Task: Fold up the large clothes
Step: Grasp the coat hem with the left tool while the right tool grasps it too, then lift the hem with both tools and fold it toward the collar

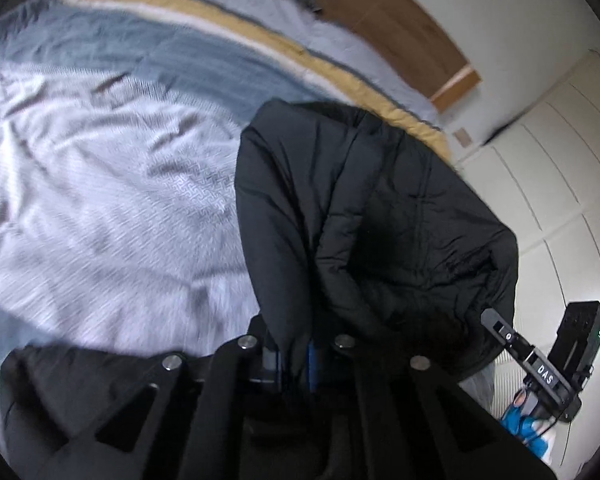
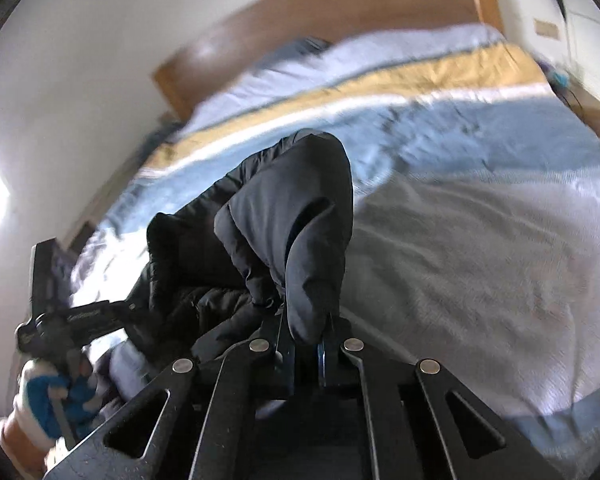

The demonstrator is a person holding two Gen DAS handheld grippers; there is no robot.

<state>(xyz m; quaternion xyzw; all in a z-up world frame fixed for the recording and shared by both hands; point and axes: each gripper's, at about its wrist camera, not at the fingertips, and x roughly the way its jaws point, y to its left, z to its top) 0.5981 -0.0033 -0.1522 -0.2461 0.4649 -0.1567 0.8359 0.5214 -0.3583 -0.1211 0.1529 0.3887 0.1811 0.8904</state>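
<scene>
A black puffy jacket hangs bunched above the bed, its fabric pinched in the closed fingers of both the left gripper and the right gripper. Wide striped bedding lies bare beyond it, up to the wooden headboard.

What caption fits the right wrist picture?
Right gripper pinches a black jacket above the striped bed.

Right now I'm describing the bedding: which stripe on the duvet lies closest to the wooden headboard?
The pale lavender-grey band, at the duvet's top edge against the headboard. The mustard-yellow stripe comes next, then thin white and blue.
</scene>
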